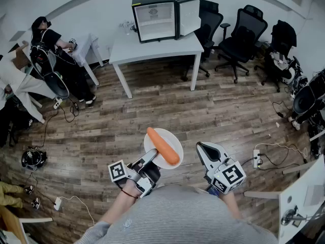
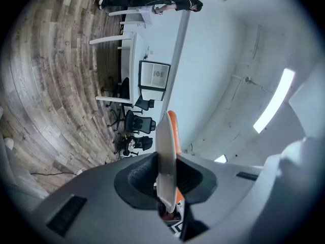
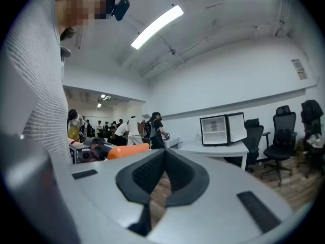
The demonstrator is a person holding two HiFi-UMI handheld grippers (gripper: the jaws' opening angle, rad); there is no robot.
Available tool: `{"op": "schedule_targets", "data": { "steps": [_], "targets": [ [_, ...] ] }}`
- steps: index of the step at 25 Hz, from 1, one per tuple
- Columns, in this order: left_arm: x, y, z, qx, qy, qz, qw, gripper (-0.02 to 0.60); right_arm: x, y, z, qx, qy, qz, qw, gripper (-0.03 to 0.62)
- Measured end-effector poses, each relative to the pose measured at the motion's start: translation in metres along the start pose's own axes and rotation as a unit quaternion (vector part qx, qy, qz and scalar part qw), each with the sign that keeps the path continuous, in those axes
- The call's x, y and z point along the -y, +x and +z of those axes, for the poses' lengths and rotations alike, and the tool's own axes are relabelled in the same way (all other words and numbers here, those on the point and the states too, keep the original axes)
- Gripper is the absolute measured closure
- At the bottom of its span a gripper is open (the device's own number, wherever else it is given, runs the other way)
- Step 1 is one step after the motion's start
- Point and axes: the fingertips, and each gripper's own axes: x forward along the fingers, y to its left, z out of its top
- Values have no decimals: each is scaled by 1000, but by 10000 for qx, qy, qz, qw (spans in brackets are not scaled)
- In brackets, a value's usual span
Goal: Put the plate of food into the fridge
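**A:** Where's the plate (image 1: 174, 138)?

**B:** At six o'clock, close to the person, with a carrot (image 1: 163, 146) lying on it. The left gripper (image 1: 149, 161) is clamped on its rim. The right gripper (image 1: 205, 150) is closed on nothing.

**A:** Which step is this?

**B:** Carrying, I'd say. The fridge (image 1: 155, 18) stands at twelve o'clock on the table (image 1: 152, 47), well apart, with its door open. Next: walk over, holding the plate level.

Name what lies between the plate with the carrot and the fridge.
Between plate and fridge: bare wooden floor, then the white table's front edge; head view.
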Motion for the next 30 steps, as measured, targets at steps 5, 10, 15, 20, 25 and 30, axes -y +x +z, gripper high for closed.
{"op": "schedule_targets", "data": {
  "steps": [5, 10, 15, 20, 25, 30],
  "targets": [
    [2, 3, 0, -20, 3, -9, 10000, 506, 1, 2, 1, 0, -66, 27, 10000, 580],
    [1, 8, -5, -19, 19, -10, 10000, 506, 2, 0, 4, 49, -245, 164, 9996, 577],
    [2, 10, -11, 12, 29, -18, 10000, 506, 6, -5, 3, 22, -427, 116, 9990, 577],
    [0, 11, -15, 48, 36, -8, 10000, 506, 6, -10, 1, 12, -398, 257, 9989, 577],
    [-3, 11, -25, 85, 11, 0, 10000, 506, -3, -19, -10, -198, -397, 704, 9965, 577],
    [-6, 14, -36, 106, 30, -3, 9999, 506, -1, -31, -19, -347, -507, 759, 9952, 577]
  ]
}}
